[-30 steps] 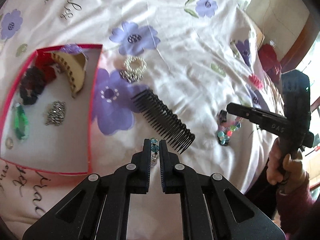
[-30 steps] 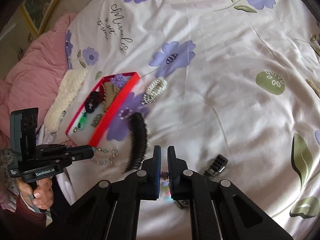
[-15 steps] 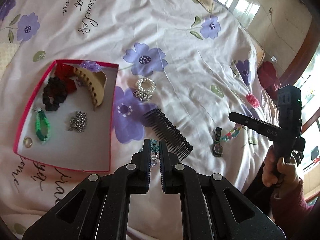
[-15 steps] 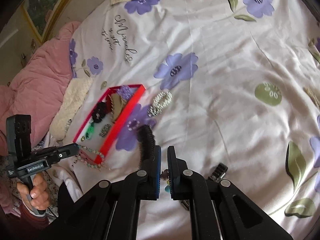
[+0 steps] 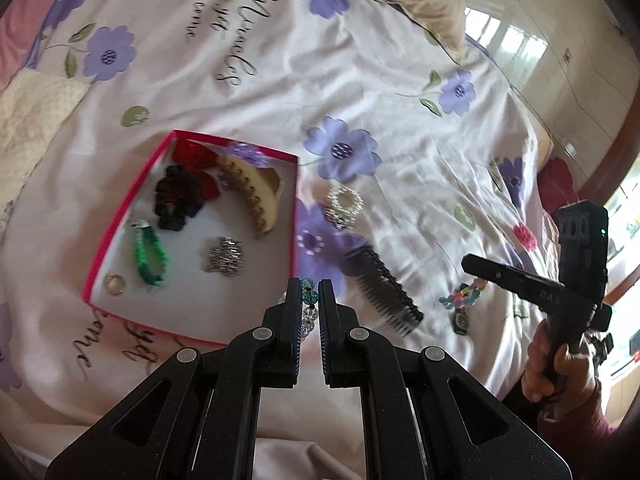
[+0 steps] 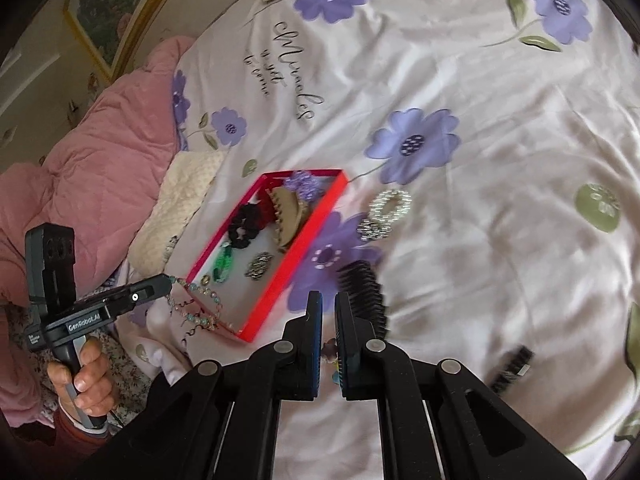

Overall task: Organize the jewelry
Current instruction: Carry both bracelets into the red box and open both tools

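Observation:
My left gripper [image 5: 309, 284] is shut on a string of teal and clear beads [image 5: 308, 304]. In the right wrist view the string [image 6: 196, 306] dangles from it [image 6: 166, 280] beside the near corner of the red box [image 6: 276, 288]. The box [image 5: 120, 216] holds scrunchies, a beige claw clip [image 5: 252, 188], a green bracelet [image 5: 150, 256], a silver chain and a ring. My right gripper [image 6: 328, 298] is shut on a colourful bead bracelet [image 6: 330, 350], which hangs under its tip [image 5: 466, 262] above a watch [image 5: 460, 322].
On the flowered bedsheet lie a black comb [image 5: 380, 288], a pearl ring-shaped band [image 5: 345, 200] and a small silver piece [image 5: 340, 220] right of the box. A pink quilt [image 6: 80, 168] and a cream cushion [image 6: 176, 208] lie left; a watch strap [image 6: 514, 364] lies lower right.
Both grippers have risen and pulled back from the sheet. The left carries its bead string clear of the sheet by the box; the right has lifted the colourful bracelet.

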`<state>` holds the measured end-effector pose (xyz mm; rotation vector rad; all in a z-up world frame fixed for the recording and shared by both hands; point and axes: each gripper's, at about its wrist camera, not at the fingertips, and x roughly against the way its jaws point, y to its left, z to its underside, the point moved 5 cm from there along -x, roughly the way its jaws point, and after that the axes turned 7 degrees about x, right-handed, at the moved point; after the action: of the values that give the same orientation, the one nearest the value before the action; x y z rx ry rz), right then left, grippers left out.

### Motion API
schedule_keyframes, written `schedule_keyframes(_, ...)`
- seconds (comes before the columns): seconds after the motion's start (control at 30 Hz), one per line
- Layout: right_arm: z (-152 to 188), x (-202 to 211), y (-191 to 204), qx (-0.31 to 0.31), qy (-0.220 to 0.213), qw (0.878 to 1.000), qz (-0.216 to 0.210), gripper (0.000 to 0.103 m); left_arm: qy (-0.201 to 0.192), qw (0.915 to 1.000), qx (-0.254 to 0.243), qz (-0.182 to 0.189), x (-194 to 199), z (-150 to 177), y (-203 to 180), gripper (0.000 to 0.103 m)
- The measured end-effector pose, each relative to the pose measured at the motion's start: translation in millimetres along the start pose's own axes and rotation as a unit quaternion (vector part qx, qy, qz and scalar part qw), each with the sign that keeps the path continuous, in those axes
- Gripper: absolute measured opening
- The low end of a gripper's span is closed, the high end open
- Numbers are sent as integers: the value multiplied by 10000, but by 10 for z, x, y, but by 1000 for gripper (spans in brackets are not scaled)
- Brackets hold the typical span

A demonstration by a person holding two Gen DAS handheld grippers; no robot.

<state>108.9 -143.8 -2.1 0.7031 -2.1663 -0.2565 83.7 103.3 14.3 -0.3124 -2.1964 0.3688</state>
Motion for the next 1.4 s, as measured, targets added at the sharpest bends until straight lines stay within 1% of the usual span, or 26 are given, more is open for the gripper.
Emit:
schedule_keyframes(0.37, -277, -413, 597, 422, 74, 9980, -467, 6, -152, 9992, 292, -237, 81, -133, 413, 6)
schedule_keyframes(0.5, -379, -634, 802, 529, 123, 9966, -626, 6, -161, 9988, 371, -288, 51, -195, 530, 6)
schedule_keyframes(0.7, -463, -1017, 994, 540, 274, 9948, -821, 6, -141, 9985, 417, -322, -47, -286, 646, 6)
schedule_keyframes(0.93, -469, -1386, 1074, 512, 508, 9932, -914, 6, -97, 9978, 548, -355, -179, -378, 840, 6)
schedule_keyframes(1.13, -438, -1696, 1104, 437, 756, 9914, -976, 6, 37, 9964, 765, -361, -360, -436, 1070, 6)
schedule_keyframes(1.27, -433, -1868, 1077, 358, 865, 9910, -961, 6, 155, 9945, 912, -484, -513, -455, 1247, 6)
schedule_keyframes(1.4, -456, -2022, 1046, 312, 940, 9909, -916, 6, 180, 9932, 980, -605, -599, -468, 1368, 6)
